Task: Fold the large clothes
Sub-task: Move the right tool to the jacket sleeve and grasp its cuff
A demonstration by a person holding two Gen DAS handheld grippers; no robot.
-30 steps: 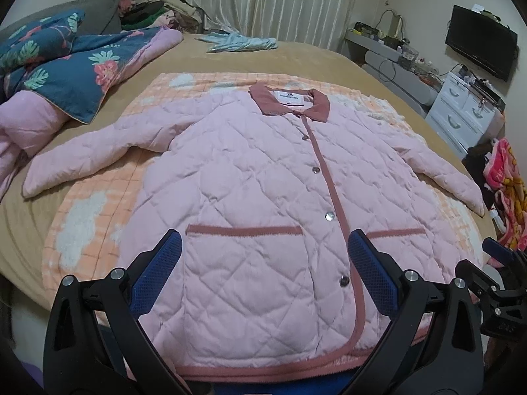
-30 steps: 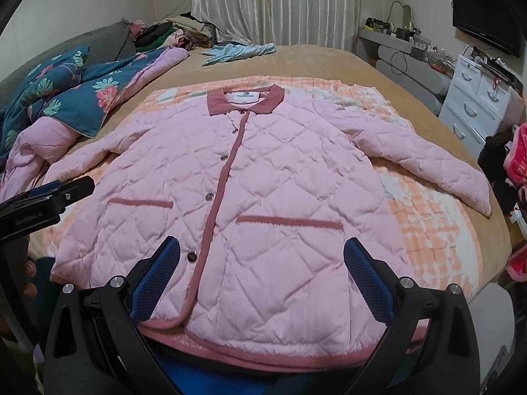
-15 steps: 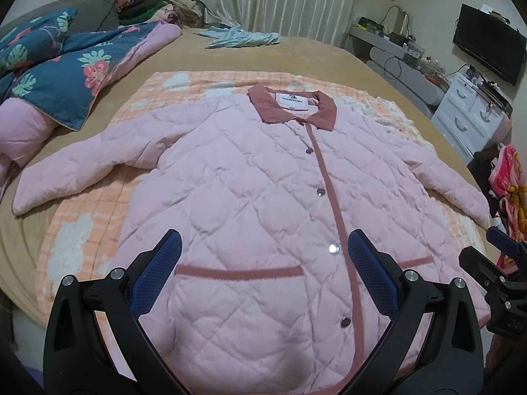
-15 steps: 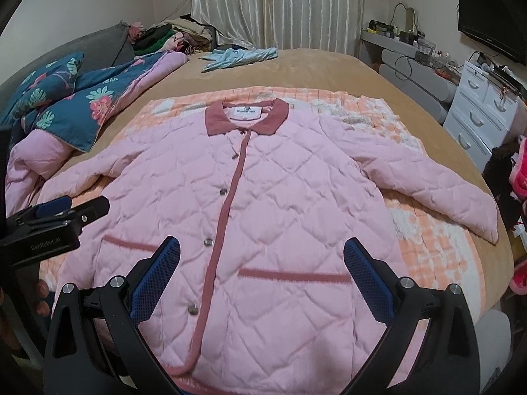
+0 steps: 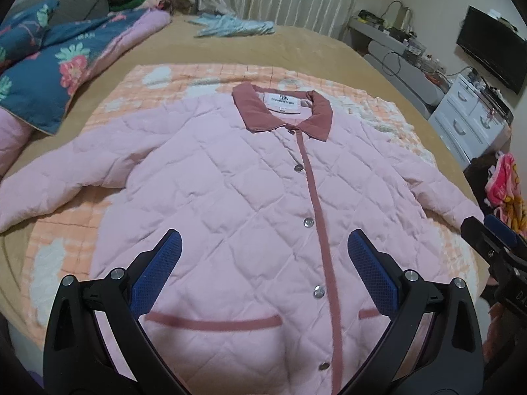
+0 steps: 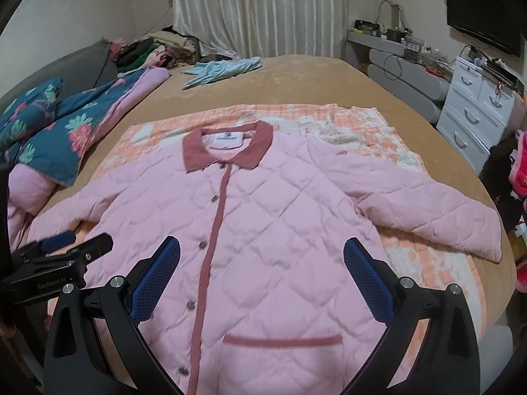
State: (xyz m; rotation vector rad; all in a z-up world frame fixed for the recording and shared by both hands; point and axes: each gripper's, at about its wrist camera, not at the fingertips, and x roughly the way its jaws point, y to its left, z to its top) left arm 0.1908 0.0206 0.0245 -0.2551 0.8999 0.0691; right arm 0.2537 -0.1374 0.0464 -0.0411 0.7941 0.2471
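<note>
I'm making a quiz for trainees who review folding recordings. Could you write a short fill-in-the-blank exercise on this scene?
1. The pink quilted jacket lies flat with its front facing ____.
2. Its dusty-rose collar points toward the ____ curtains.
3. Both the left gripper and the right gripper have their jaws ____.
4. The jacket rests on an orange-and-white checked ____.

Missing words: up; white; open; blanket

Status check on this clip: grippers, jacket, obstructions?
Left gripper open, empty. Right gripper open, empty. Pink quilted jacket flat, buttoned, sleeves spread, unfolded. Nothing on it.
</note>
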